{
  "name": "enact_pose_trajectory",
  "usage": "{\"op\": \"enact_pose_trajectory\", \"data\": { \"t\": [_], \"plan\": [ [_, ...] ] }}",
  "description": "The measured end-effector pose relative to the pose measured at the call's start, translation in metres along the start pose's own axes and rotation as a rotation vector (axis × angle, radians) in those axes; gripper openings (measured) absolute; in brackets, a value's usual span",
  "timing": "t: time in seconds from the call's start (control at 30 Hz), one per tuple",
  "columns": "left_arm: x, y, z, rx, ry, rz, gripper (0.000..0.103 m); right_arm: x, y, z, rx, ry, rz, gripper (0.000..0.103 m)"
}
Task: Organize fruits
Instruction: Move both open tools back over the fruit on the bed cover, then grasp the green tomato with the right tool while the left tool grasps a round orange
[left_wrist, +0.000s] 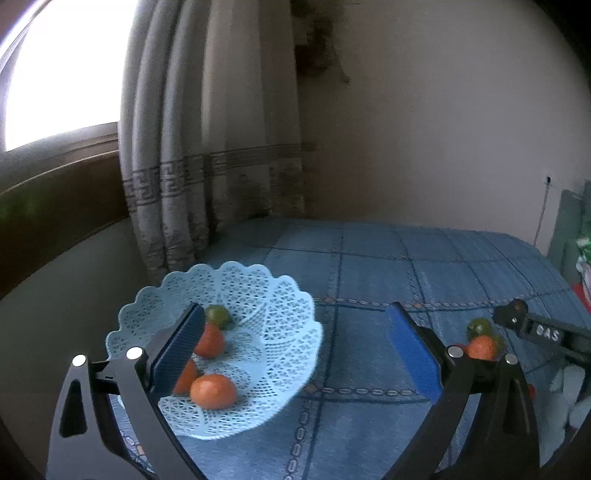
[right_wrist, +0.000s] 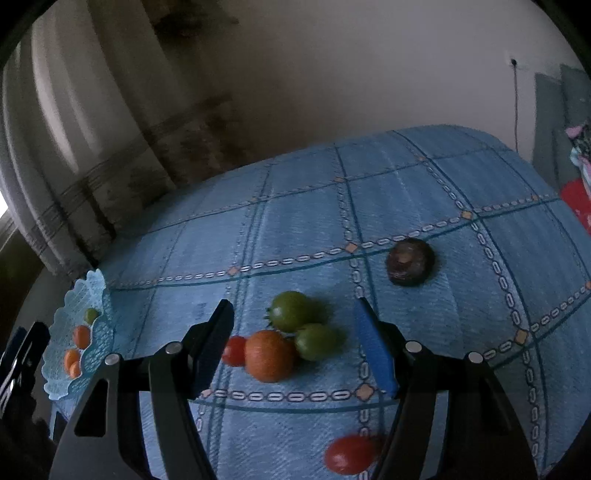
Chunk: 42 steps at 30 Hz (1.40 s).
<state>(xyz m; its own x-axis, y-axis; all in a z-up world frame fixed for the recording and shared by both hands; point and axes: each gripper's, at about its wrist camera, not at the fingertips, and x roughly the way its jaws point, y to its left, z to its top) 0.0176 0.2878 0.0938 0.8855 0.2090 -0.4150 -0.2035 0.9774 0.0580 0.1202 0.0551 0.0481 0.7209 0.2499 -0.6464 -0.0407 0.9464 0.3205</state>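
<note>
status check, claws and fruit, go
Left claw open over basket, empty. Right claw open around orange cluster on tablecloth. Green tomatoes crowd it.

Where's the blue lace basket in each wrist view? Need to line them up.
Left wrist: basket lower left of centre, behind the left gripper's left finger, holding oranges and one green fruit.
Right wrist: basket at the far left edge, small and seen edge-on, on the cloth's corner.
Shared landmark: the loose orange beside the green tomatoes.
</note>
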Motion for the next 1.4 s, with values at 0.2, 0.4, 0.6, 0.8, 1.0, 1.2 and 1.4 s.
{"op": "enact_pose_trajectory", "data": {
  "t": [0.2,0.4,0.6,0.8,1.0,1.2,1.4],
  "plan": [
    [-0.006,-0.012,-0.002,0.041,-0.018,-0.030,0.099,0.017,-0.010,0.003,0.058,0.070,0.022,0.067],
    [-0.006,-0.018,-0.003,0.053,-0.009,-0.057,0.099,0.029,-0.005,0.011,0.047,0.096,0.025,0.067],
    [-0.004,-0.017,-0.004,0.037,0.013,-0.090,0.099,0.042,0.006,0.019,-0.002,0.120,0.012,0.056],
    [-0.005,-0.018,-0.004,0.045,0.011,-0.096,0.099,0.060,0.019,0.017,-0.068,0.169,-0.022,0.047],
    [-0.005,-0.021,-0.005,0.061,0.013,-0.106,0.099,0.071,0.022,0.013,-0.101,0.205,-0.051,0.039],
    [-0.002,-0.027,-0.008,0.081,0.023,-0.113,0.099,0.066,0.020,0.011,-0.103,0.200,-0.037,0.034],
    [0.007,-0.038,-0.016,0.107,0.060,-0.135,0.099,0.052,0.017,0.003,-0.130,0.209,-0.004,0.034]
  ]
}}
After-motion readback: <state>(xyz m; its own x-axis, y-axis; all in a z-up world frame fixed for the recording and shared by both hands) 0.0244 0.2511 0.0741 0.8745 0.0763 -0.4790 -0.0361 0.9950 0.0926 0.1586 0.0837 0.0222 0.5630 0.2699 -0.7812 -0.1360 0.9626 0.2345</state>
